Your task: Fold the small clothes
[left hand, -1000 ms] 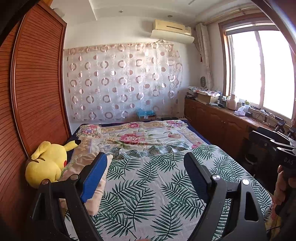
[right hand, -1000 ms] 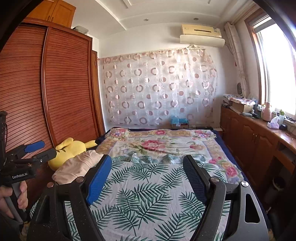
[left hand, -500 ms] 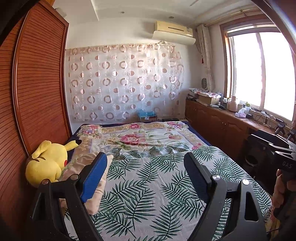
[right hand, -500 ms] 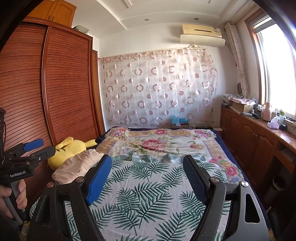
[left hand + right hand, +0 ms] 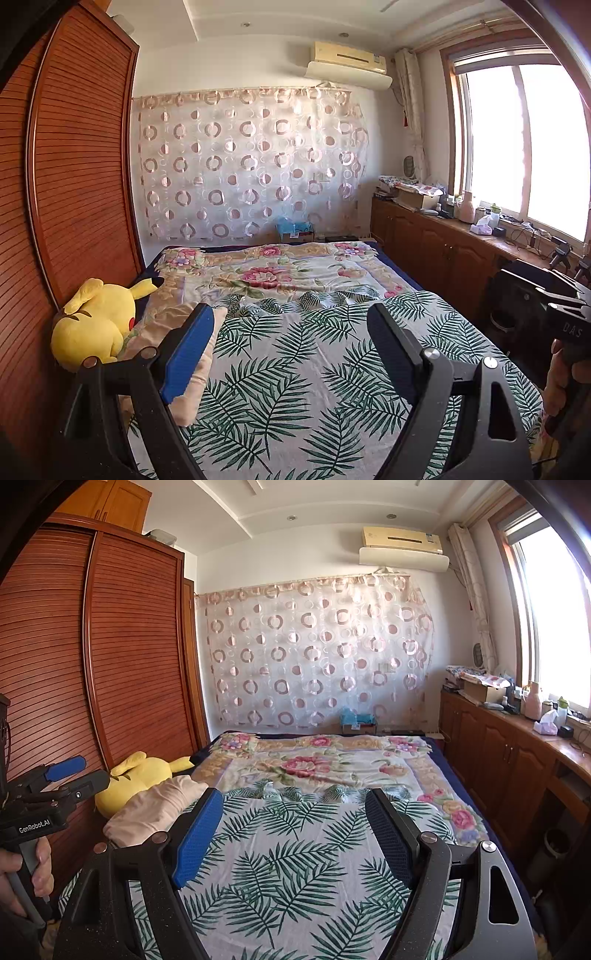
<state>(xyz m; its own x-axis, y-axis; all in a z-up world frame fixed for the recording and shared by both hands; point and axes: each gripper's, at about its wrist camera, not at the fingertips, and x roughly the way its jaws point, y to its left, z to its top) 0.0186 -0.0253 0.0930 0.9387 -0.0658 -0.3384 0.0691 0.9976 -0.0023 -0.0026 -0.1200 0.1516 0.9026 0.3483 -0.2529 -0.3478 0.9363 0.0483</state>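
Note:
A beige bundle of cloth (image 5: 155, 808) lies at the bed's left side beside a yellow plush toy (image 5: 142, 775); it also shows in the left wrist view (image 5: 199, 373), partly behind the blue finger. My left gripper (image 5: 290, 314) is open and empty, held above the palm-leaf sheet (image 5: 295, 369). It also shows at the left edge of the right wrist view (image 5: 70, 775). My right gripper (image 5: 293, 801) is open and empty above the same sheet, and it shows at the right edge of the left wrist view (image 5: 561, 306).
A floral quilt (image 5: 314, 760) covers the far half of the bed. A wooden slatted wardrobe (image 5: 110, 664) runs along the left. Low wooden cabinets (image 5: 498, 760) with clutter stand along the right under the window. A circle-patterned curtain (image 5: 314, 653) hangs behind.
Both grippers stay open and nearly still. The left wrist view has shifted slightly, tilting up a little.

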